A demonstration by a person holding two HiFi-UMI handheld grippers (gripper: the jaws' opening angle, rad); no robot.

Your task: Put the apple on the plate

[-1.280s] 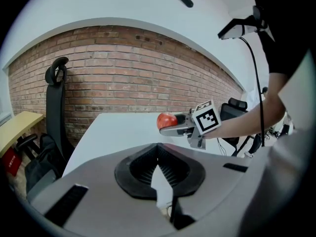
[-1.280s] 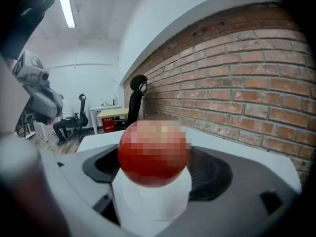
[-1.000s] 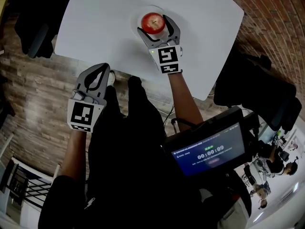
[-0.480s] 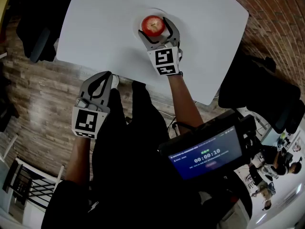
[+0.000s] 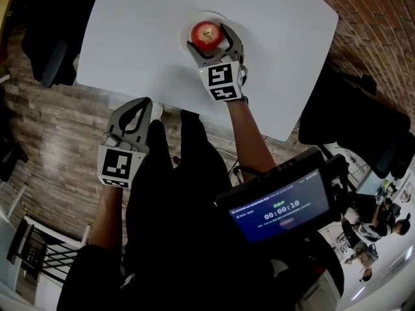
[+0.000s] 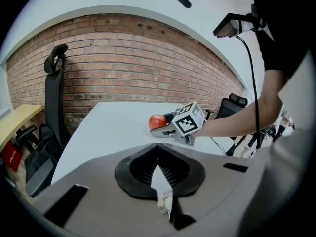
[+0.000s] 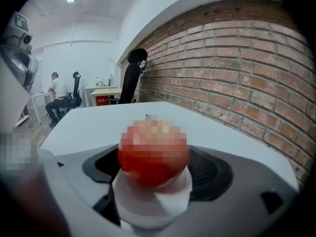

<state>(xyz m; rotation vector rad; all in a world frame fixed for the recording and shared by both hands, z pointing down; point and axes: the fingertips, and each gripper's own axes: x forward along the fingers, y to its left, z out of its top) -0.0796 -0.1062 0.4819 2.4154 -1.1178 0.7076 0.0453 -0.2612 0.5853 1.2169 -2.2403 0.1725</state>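
Note:
A red apple [image 5: 206, 34] rests over a white plate [image 5: 192, 22] on the white table [image 5: 136, 31]. My right gripper [image 5: 211, 39] reaches in from the near side, one jaw on each flank of the fruit, shut on it. In the right gripper view the apple [image 7: 153, 152] fills the gap between the jaws, with white showing beneath it. From the left gripper view, the apple [image 6: 157, 121] and the right gripper [image 6: 165, 128] show far across the table. My left gripper [image 5: 138, 105] hangs off the table's near edge, shut on nothing.
A brick wall [image 6: 138, 68] runs behind the table. Black office chairs stand at the left [image 5: 45, 44] and right [image 5: 353, 125]. A dark device with a lit screen [image 5: 282, 206] hangs at the person's chest. A person [image 7: 58, 95] sits far off.
The right gripper and the apple have stayed over the plate, shifting only slightly left. The left gripper has barely moved.

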